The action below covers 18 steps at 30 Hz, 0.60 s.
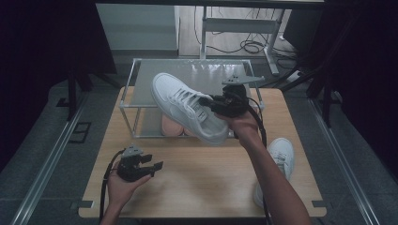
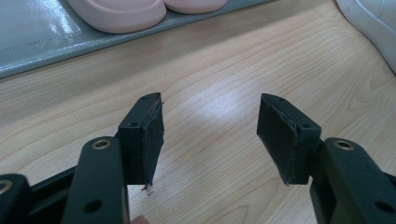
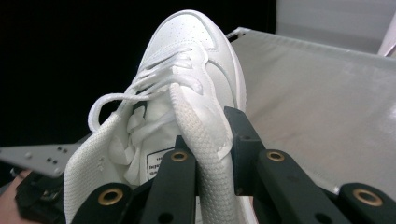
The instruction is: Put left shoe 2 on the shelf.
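My right gripper (image 1: 219,106) is shut on a white lace-up sneaker (image 1: 182,104) and holds it in the air, tilted, over the front of a small metal rack. In the right gripper view the two black jaws clamp the padded side wall of the sneaker (image 3: 187,60) by its opening, with the toe pointing away, and my right gripper (image 3: 210,140) hangs above the rack's grey top shelf (image 3: 322,102). Low over the wooden table, at the front left, my left gripper (image 1: 151,168) is open. Nothing is between its pads in the left gripper view (image 2: 210,126).
A second white sneaker (image 1: 281,155) lies on the table at the right, its edge in the left gripper view (image 2: 373,23). Pink slippers (image 1: 172,125) sit on the rack's lower shelf (image 2: 32,37). The rack's top shelf (image 1: 146,78) is bare. Dark floor surrounds the table.
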Available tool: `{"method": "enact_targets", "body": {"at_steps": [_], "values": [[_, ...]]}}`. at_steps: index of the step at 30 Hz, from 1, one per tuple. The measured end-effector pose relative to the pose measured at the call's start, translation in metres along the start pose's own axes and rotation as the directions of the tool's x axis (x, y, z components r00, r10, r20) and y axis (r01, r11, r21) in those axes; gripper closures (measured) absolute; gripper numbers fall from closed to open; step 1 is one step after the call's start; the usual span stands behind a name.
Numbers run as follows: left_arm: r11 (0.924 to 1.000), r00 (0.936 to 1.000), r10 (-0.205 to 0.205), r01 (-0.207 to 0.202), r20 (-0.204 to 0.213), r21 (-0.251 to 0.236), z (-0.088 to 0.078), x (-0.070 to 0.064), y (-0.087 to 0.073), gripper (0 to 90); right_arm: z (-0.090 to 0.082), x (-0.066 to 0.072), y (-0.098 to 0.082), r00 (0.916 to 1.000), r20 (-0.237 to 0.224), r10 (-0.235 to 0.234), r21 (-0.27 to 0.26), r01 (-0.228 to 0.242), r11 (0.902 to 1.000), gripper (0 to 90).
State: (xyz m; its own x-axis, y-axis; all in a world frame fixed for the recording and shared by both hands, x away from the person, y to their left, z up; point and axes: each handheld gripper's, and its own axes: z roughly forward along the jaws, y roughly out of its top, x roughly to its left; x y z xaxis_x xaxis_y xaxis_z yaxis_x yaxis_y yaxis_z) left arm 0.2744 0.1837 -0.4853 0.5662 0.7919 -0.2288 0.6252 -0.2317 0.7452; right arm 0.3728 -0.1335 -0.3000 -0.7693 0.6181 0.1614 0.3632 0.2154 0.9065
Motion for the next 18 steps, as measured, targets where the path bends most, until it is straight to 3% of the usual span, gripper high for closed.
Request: {"method": "enact_targets", "body": {"at_steps": [8,18], "values": [[0.9998,0.9999,-0.003,0.003,-0.013,-0.022,-0.003,0.001,0.000,41.6,0.006,-0.009,0.013,0.9991,0.036,0.022,-0.012,-0.021,0.9997,82.0],[0.9999,0.9998,0.009,-0.009,-0.019,-0.012,-0.002,0.000,0.000,41.5,0.020,-0.020,0.030,0.9953,0.069,0.069,-0.027,-0.067,0.9974,82.1]]}}
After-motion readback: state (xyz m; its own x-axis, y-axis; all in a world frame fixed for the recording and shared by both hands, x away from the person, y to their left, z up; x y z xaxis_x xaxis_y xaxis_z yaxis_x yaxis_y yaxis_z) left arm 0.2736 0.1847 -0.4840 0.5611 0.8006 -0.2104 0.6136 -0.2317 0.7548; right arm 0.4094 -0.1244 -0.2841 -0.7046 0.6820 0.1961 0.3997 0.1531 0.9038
